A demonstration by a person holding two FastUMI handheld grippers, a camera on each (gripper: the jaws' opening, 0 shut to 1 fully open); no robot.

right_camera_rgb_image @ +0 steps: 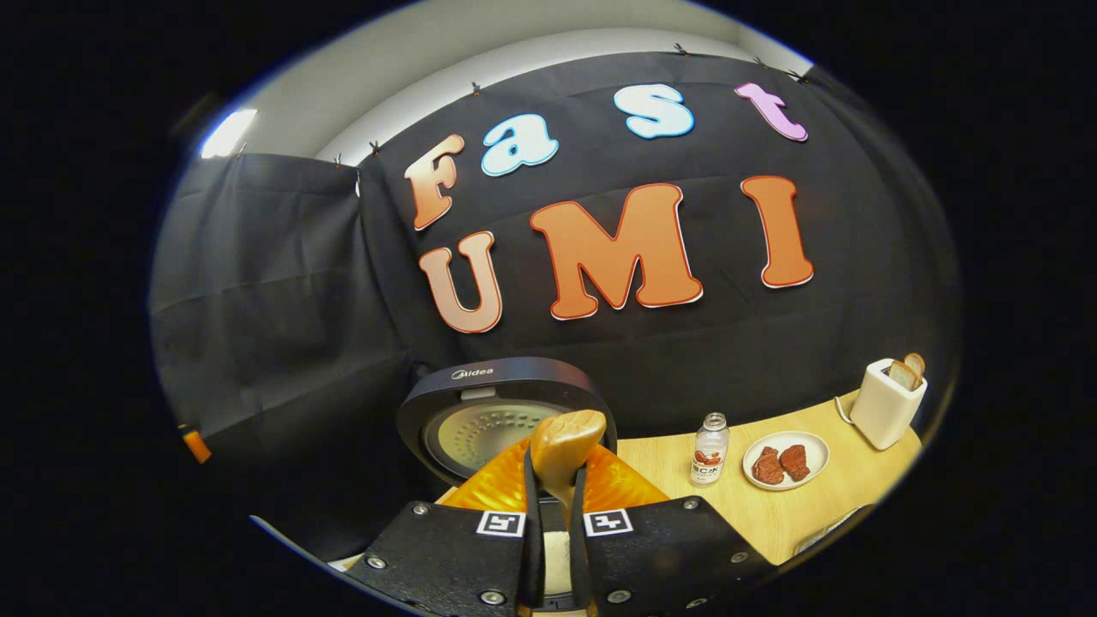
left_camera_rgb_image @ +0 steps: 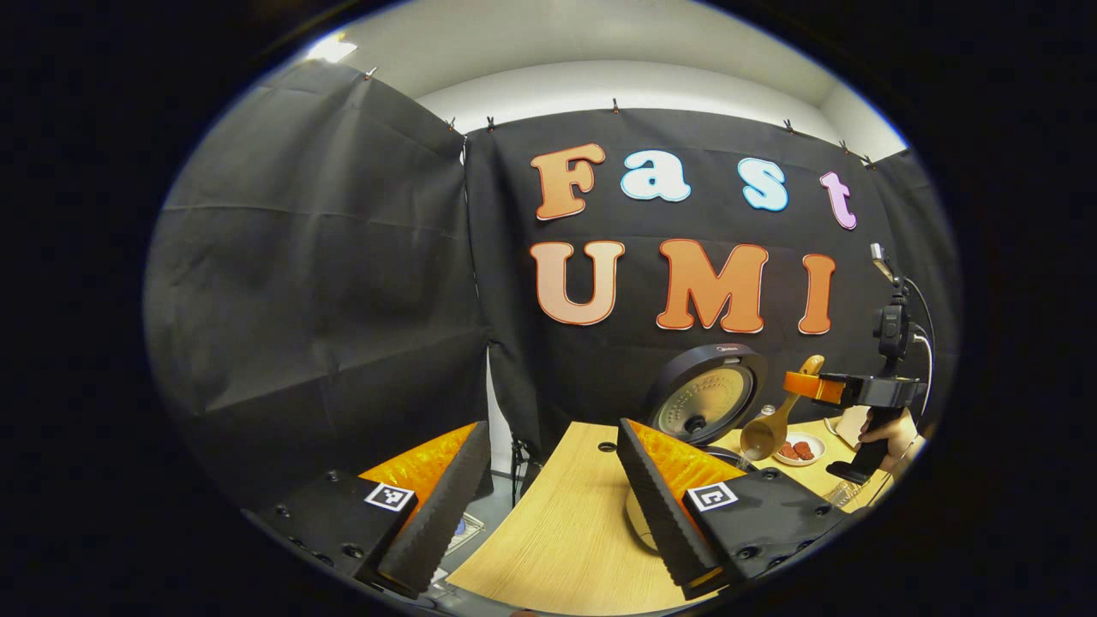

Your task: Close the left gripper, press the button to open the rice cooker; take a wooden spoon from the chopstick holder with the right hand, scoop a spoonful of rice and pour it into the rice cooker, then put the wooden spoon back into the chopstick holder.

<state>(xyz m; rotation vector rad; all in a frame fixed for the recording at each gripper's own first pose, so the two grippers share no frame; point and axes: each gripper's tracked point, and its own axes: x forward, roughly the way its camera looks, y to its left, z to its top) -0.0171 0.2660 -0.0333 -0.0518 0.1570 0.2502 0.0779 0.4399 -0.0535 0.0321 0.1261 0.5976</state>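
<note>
- In the left gripper view, the left gripper (left_camera_rgb_image: 548,506) sits low over the near end of a wooden table (left_camera_rgb_image: 557,523), its two fingers spread wide apart with nothing between them.
- Beyond it stands the rice cooker (left_camera_rgb_image: 707,398), its round lid raised upright and the inner side of the lid facing the camera.
- To the right of the cooker, a hand (left_camera_rgb_image: 891,437) holds the right gripper (left_camera_rgb_image: 806,386), which grips a wooden spoon (left_camera_rgb_image: 771,428) by the handle. The spoon slants down, bowl lowest, just in front of the lid; whether rice is in the bowl is hard to tell.
- In the right gripper view, the right gripper (right_camera_rgb_image: 555,514) is clamped on the spoon (right_camera_rgb_image: 564,450), both fingers pressed against the handle.
- The open cooker (right_camera_rgb_image: 506,420) lies directly behind and below the spoon.
- Further right on the table (right_camera_rgb_image: 806,506) stand a small bottle (right_camera_rgb_image: 710,450), a plate (right_camera_rgb_image: 785,461) with two reddish pieces of food, and a toaster (right_camera_rgb_image: 891,403) holding bread.
</note>
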